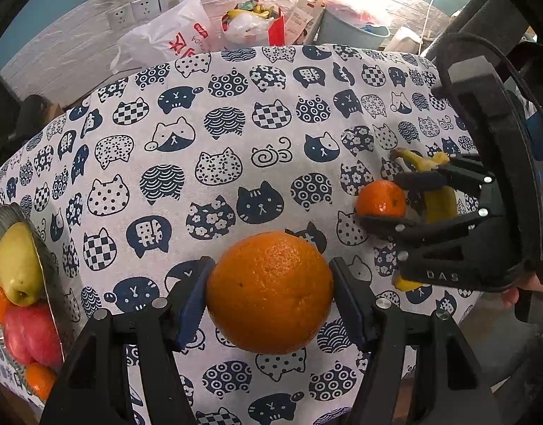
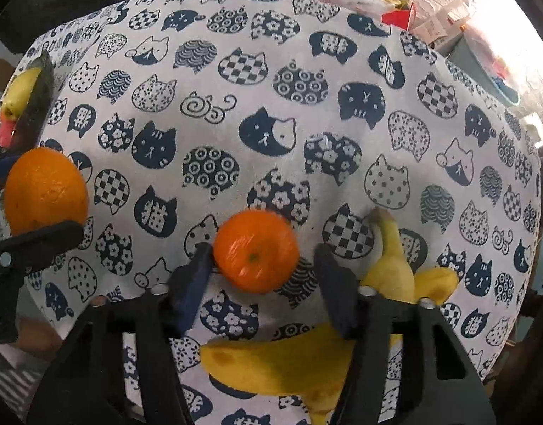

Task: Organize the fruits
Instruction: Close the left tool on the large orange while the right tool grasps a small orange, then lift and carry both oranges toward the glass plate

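**Both grippers set around citrus on the cat-print cloth**

Closest to my left camera, the left gripper point(image 1: 269, 292) has the big orange point(image 1: 269, 292) between its blue pads; both pads press on the fruit's sides at about half spread, so I read that as a firm hold. The fruit sits over the cat-print tablecloth point(image 1: 207, 134), and I cannot tell whether it rests on the cloth or is lifted off it.

On my right camera, the right gripper point(image 2: 259, 272) points down around the small mandarin point(image 2: 256, 250). Its left pad touches the fruit's edge; the right pad stands apart with a strip of cloth showing between, so the jaws are partly spread and not clamped. The mandarin looks slightly blurred.

Just right of that and beneath the gripper body lies a bunch of bananas point(image 2: 392, 265) on the cloth, one banana running under the fingers, the stems pointing away from me.

Farther out, at the left edge of the table, a dark plate point(image 1: 50, 265) holds a yellow-green pear point(image 1: 18, 265), a red apple point(image 1: 30, 333) and small oranges point(image 1: 39, 379).

Beyond the far table edge I see a white plastic bag point(image 1: 172, 35), a red bag point(image 1: 252, 24) stuffed with items, a grey bin point(image 1: 353, 32), and wall sockets point(image 1: 154, 3) on white brick.
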`<state>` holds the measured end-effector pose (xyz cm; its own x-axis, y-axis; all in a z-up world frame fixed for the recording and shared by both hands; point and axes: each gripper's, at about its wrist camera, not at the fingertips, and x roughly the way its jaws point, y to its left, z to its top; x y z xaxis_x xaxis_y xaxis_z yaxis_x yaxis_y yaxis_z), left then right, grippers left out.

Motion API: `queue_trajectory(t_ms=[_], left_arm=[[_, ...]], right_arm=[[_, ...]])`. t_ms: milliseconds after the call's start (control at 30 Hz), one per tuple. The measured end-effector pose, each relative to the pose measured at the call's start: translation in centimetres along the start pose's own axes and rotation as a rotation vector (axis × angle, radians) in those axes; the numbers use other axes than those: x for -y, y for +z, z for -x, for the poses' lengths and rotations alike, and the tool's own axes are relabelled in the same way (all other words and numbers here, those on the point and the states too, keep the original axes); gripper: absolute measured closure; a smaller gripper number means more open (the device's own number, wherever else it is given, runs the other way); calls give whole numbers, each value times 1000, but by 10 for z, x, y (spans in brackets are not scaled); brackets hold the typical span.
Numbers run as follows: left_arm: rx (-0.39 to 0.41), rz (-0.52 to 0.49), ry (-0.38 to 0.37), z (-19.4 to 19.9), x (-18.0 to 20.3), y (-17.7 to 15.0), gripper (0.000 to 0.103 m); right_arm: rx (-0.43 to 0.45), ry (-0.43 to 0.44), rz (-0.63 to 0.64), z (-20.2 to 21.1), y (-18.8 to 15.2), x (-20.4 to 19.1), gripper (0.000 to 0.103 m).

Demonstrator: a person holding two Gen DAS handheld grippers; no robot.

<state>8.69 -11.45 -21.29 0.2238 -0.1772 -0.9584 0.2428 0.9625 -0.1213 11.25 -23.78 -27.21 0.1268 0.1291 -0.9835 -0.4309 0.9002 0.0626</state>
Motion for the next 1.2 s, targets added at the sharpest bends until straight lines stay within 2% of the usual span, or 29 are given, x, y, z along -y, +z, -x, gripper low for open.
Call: queue_trajectory(t_ms=[133, 200, 300, 800, 1200], left_arm=[[2, 6, 2, 2, -4, -2, 36], [3, 12, 3, 3, -6, -3, 36], [3, 19, 6, 4, -9, -4, 36], [88, 4, 22, 37, -13, -6, 36], [173, 4, 29, 76, -21, -11, 36]], right_arm=[[10, 12, -9, 0, 4, -2, 41], [-9, 16, 1, -2, 6, -3, 51], [-6, 4, 16, -3, 6, -8, 56], [184, -34, 2, 61, 12, -29, 57], [305, -15, 24, 107, 13, -50, 57]])
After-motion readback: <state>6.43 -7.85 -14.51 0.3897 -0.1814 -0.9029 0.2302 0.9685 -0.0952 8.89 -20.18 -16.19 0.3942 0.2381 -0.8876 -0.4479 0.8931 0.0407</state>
